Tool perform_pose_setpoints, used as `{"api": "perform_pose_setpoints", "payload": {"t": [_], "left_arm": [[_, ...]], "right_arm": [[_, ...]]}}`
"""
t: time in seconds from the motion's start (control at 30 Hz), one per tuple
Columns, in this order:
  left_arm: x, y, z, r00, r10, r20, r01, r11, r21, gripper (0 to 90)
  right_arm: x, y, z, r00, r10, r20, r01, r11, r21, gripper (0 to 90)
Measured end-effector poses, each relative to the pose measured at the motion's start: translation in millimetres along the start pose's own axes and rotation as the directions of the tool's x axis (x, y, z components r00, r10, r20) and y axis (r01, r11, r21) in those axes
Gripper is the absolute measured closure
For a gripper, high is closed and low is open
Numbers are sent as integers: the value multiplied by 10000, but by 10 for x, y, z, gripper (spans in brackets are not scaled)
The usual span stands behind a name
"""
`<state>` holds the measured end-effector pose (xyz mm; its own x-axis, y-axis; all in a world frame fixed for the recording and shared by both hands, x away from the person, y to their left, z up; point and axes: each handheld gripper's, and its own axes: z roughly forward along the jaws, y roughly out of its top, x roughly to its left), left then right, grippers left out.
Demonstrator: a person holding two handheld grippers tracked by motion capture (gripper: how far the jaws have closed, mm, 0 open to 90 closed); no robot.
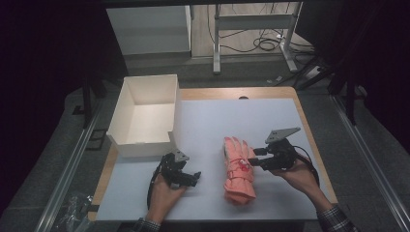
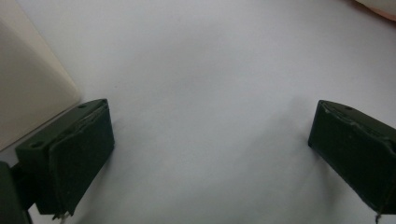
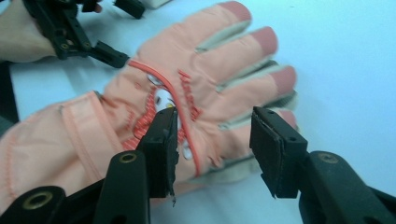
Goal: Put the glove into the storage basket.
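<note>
Right gripper view: right gripper (image 3: 212, 151) with jaws about half apart, hovering over the palm edge of the glove (image 3: 187, 98); pads off the fabric, nothing held.
Right gripper, high view: right gripper (image 1: 257, 157) just beside the glove (image 1: 238, 171), on its right, pointing at its upper half.
Left gripper view: left gripper (image 2: 205, 154) spread wide over bare tabletop (image 2: 210, 70), nothing between the jaws; pale wall of the box (image 2: 28, 88) touching or nearly touching the near jaw, hard to tell which.
Left gripper, high view: left gripper (image 1: 186, 178) low on the tabletop (image 1: 203, 121), below the box (image 1: 145, 113), well apart from the glove.
Glove position: flat on the white tabletop, right of centre, finger ends toward the far edge, cuff toward the person.
Glove handling (judged): padded ski type, so light, soft, squashy; shell fabric probably a bit slick; limp, likely to droop and fold when lifted by one end; not fragile.
Grip point (judged): thick cuff or padded palm edge, pinched deep enough to catch both layers; finger ends too thin and floppy.
Seen from right gripper view, not from high view: raised orange stitching, curved piping, small pale patch on the back, darker pink fingertip caps, pale trim between fingers.
Seen from high view, not from gripper views: whole layout, open-topped white box at far left with nothing visible inside, both hands entering from below.
</note>
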<state>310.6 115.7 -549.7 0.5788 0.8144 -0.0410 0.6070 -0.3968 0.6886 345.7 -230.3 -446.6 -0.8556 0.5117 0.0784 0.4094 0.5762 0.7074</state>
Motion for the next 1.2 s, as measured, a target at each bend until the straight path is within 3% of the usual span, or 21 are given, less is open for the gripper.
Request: {"api": "perform_pose_setpoints", "payload": {"t": [0.23,0.57,0.87,1.2], "left_arm": [[0,0,0,10000,4,-4,-4,10000,-4,5],[3,0,-2,10000,39,-2,-39,10000,26,5],[2,0,-2,10000,34,-8,-33,10000,26,5],[0,-1,-2,10000,10,1,-10,10000,27,5]], "right_arm": [[-34,-176,-15,9996,216,199,-216,9998,-16,526],[-30,-458,27,9986,519,128,-519,9986,-42,633],[80,-714,47,9958,888,-211,-888,9960,-11,883],[312,-963,5,9971,706,-278,-707,9975,-23,888]]}}
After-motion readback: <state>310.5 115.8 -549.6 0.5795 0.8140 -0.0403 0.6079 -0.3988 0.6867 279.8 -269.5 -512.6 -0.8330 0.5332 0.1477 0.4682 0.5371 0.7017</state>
